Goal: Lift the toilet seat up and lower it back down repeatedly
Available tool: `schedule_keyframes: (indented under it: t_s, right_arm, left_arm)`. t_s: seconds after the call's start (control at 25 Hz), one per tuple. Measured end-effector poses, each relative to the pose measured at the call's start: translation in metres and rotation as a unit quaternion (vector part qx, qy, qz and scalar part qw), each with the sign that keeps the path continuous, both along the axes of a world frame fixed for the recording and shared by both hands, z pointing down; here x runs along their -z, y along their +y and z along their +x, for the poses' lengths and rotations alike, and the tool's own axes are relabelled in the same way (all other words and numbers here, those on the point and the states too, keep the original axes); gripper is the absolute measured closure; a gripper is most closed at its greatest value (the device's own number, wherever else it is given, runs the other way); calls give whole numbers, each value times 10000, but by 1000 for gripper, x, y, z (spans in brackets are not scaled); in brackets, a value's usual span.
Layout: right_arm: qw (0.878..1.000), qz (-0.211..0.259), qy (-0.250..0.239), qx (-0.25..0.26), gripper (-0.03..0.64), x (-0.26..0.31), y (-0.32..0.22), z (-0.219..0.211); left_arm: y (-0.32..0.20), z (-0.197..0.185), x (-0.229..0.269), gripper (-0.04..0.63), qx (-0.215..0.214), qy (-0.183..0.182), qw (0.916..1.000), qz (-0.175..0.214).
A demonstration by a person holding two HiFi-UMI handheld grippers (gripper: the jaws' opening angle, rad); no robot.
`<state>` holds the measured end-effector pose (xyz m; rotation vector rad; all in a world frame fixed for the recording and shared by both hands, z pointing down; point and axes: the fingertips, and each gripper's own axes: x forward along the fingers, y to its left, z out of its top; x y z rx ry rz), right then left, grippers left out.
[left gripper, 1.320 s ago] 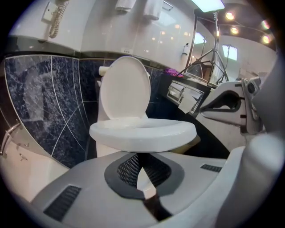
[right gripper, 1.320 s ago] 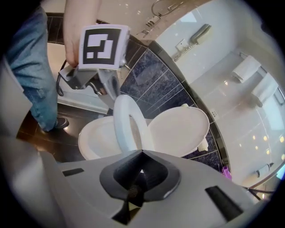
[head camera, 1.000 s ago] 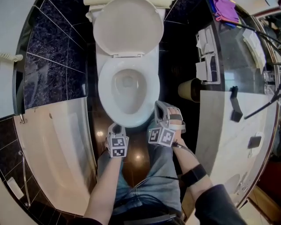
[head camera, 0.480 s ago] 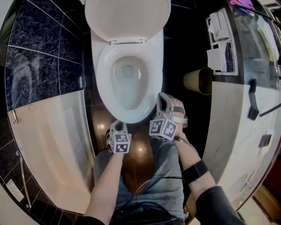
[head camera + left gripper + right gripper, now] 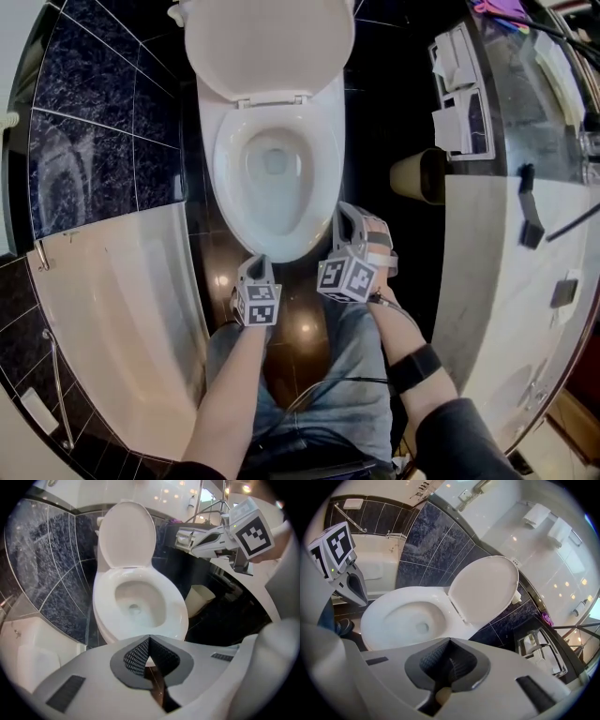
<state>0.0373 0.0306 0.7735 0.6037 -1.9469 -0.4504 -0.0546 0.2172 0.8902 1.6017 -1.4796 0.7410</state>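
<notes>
1. Dark marbled tiles are flanking the white toilet (image 5: 323, 122), whose lid (image 5: 270, 47) is standing raised.
2. The toilet seat (image 5: 228, 178) is apparently lying flat on the bowl.
3. The left gripper (image 5: 255, 262) and right gripper (image 5: 343, 217) are hovering near the bowl's front edge, both with jaws pressed together and gripping nothing.

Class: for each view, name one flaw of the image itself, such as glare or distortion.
Head view: the lens bows the white bathtub's rim into a curve, and glare sits on the glossy brown floor. Left gripper view: black corners ring the picture. Right gripper view: bright spots dot the glossy white wall.
</notes>
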Motion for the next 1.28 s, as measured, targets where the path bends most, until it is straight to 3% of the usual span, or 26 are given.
schedule_keyframes:
  t_s: [0.16, 0.36, 0.6, 0.76, 0.96, 1.16, 1.28]
  right_arm:
    - [9999, -39, -136, -81, 600, 41, 3, -4]
    - [9978, -192, -591, -245, 600, 121, 6, -16]
    - [9892, -414, -1317, -498, 598, 228, 2, -26]
    - [9771, -602, -1904, -733, 598, 288, -4, -20]
    - [9555, -781, -2616, -1114, 600, 355, -16, -7]
    - [9393, -925, -2977, -1433, 598, 382, -22, 15]
    - [9355, -946, -3035, -1539, 600, 388, -23, 24]
  left_arm:
    - [-13, -8, 58, 595, 6, -59, 9997, 220]
    - [-48, -35, 178, 595, -41, -237, 9959, 872]
    - [-83, -78, 334, 595, -87, -585, 9843, 1665]
    - [-93, -102, 418, 595, 68, -706, 9740, 2151]
    - [-94, -129, 488, 595, 291, -882, 9604, 2626]
    - [-91, -132, 534, 595, 347, -898, 9532, 2865]
    - [-87, -140, 548, 595, 396, -956, 9494, 2966]
